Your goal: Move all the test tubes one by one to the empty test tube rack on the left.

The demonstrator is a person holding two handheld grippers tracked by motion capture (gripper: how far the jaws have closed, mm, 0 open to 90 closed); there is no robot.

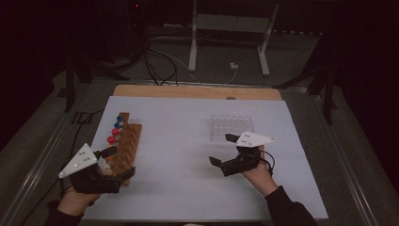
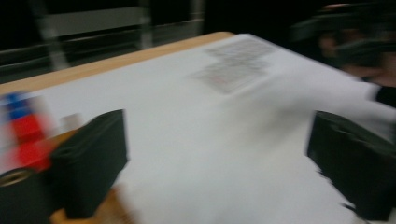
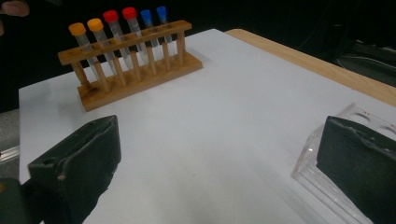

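Note:
A wooden test-tube rack (image 1: 126,143) stands at the left of the white sheet (image 1: 188,188), holding capped tubes (image 1: 115,131). In the right gripper view the wooden rack (image 3: 135,70) carries two orange, two red and two blue capped tubes. My left gripper (image 1: 120,162) hovers over the rack's near end, open, with nothing between its jaws; the left gripper view is blurred, with my left gripper (image 2: 217,163) wide apart and red and blue caps (image 2: 25,135) at its left. My right gripper (image 1: 222,149) is open and holds nothing, just in front of a clear plastic rack (image 1: 231,126).
The clear plastic rack (image 3: 364,116) lies beside the right jaw in the right gripper view. The table's wooden far edge (image 1: 197,92) runs behind the sheet. On the floor beyond are cables and a white metal stand (image 1: 230,28).

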